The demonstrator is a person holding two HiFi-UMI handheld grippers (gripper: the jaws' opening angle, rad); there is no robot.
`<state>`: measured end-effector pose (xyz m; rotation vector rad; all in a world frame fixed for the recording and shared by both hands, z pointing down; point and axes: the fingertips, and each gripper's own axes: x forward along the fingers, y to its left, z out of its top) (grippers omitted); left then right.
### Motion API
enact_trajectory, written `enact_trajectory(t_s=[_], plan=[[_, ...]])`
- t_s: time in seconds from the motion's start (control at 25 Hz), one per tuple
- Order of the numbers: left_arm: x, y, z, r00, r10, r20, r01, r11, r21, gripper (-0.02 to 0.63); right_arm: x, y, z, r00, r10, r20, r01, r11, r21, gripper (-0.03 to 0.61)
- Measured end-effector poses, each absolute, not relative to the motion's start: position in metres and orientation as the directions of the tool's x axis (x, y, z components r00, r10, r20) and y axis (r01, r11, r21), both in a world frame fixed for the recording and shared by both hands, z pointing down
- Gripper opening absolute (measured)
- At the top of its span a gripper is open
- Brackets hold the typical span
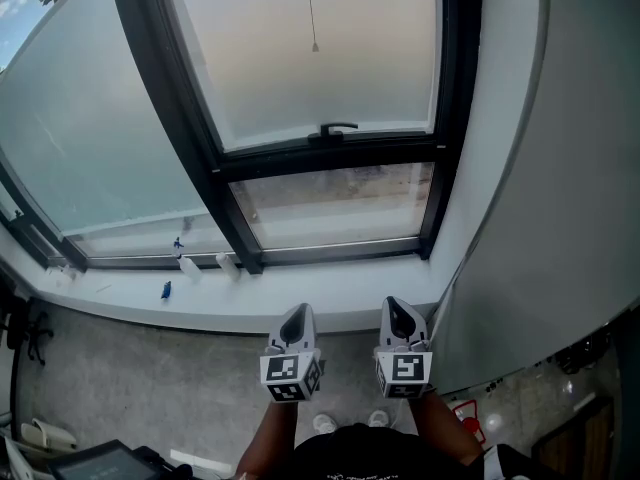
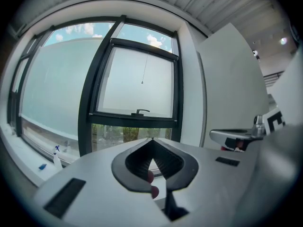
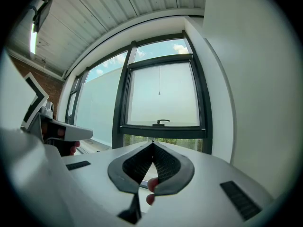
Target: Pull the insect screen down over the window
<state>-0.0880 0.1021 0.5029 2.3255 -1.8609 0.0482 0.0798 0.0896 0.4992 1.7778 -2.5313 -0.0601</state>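
The window (image 1: 330, 158) is cut off by the head view's top edge, and the upper end of the cord (image 1: 311, 8) with it. Items (image 1: 166, 290) on the sill (image 1: 120, 306) are too small to be identified.

White sill (image 1: 300, 316) carries 3 things, left of centre. Spray btl w/ blue trigger (image 1: 188, 264) & small white obj (image 1: 228, 264) stand near each other by dark frame (image 1: 245, 253). Small blue item (image 1: 166, 290) lies nearer front edge.
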Motion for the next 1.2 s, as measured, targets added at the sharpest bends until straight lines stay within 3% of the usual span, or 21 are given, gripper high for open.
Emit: enact_trajectory(t_s=[1.2], plan=[[-0.046,0.089,0.524,0.190,-0.970,0.151,-0.981,-0.182,0.061,0.003,0.124,0.067,0.516,-0.367,-0.929,0.054,-0.927,0.369,0.058,0.003]])
